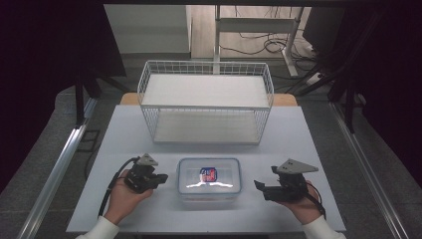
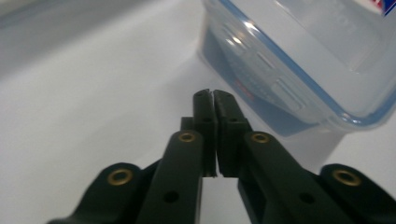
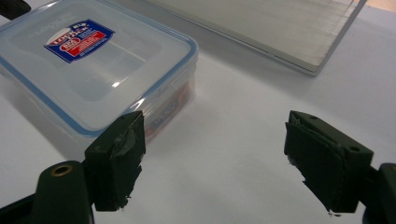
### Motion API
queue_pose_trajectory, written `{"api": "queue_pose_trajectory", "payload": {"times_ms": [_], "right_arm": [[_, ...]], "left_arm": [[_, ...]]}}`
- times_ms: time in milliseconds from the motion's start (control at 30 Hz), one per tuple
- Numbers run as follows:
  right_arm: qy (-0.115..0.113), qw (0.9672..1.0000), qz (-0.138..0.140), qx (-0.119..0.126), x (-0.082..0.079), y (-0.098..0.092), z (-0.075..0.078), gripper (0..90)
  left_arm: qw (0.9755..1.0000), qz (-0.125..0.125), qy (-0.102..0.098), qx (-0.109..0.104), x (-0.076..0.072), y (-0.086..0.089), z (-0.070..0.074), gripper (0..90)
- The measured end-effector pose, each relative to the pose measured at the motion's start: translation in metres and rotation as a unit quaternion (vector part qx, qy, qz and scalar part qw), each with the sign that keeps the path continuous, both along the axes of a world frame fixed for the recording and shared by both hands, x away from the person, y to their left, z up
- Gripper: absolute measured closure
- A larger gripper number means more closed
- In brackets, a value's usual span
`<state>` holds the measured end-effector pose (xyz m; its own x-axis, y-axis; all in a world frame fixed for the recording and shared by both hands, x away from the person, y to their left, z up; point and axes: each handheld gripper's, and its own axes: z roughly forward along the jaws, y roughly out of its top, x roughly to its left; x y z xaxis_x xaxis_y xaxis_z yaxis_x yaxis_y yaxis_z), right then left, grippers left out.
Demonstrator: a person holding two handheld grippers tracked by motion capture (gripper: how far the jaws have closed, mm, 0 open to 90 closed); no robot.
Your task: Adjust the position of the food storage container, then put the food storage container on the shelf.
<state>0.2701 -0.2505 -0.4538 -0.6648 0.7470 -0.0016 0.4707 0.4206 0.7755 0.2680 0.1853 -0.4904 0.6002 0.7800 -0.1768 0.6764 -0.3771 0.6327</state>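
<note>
A clear plastic food box (image 1: 209,180) with a blue-edged lid and a red and blue label sits at the front middle of the white table. My left gripper (image 1: 164,178) lies just left of it, jaws shut with nothing between them; in the left gripper view its gripper (image 2: 213,94) points at the box's side (image 2: 299,70). My right gripper (image 1: 259,186) rests to the right of the box, a little apart from it. In the right gripper view its gripper (image 3: 215,140) stands open and empty, the box (image 3: 93,70) lying beyond the left jaw.
A white wire basket shelf (image 1: 205,102) with two levels stands at the back of the table (image 1: 124,134); its lower board (image 3: 280,28) appears in the right gripper view. Metal rails run along both sides of the table. Cables lie on the floor behind.
</note>
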Motion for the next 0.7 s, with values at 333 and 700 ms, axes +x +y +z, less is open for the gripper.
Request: {"api": "queue_pose_trajectory", "payload": {"times_ms": [333, 700], "right_arm": [[0.022, 0.999, 0.016, 0.036, 0.002, 0.004, -0.004, 23.8], [0.045, 0.9969, 0.036, 0.053, 0.005, 0.008, -0.005, 23.0]], "left_arm": [[0.9939, 0.073, -0.024, -0.079, -0.012, 0.019, 0.013, 29.5], [0.9911, 0.068, -0.001, -0.115, -0.014, 0.015, 0.012, 18.6]]}}
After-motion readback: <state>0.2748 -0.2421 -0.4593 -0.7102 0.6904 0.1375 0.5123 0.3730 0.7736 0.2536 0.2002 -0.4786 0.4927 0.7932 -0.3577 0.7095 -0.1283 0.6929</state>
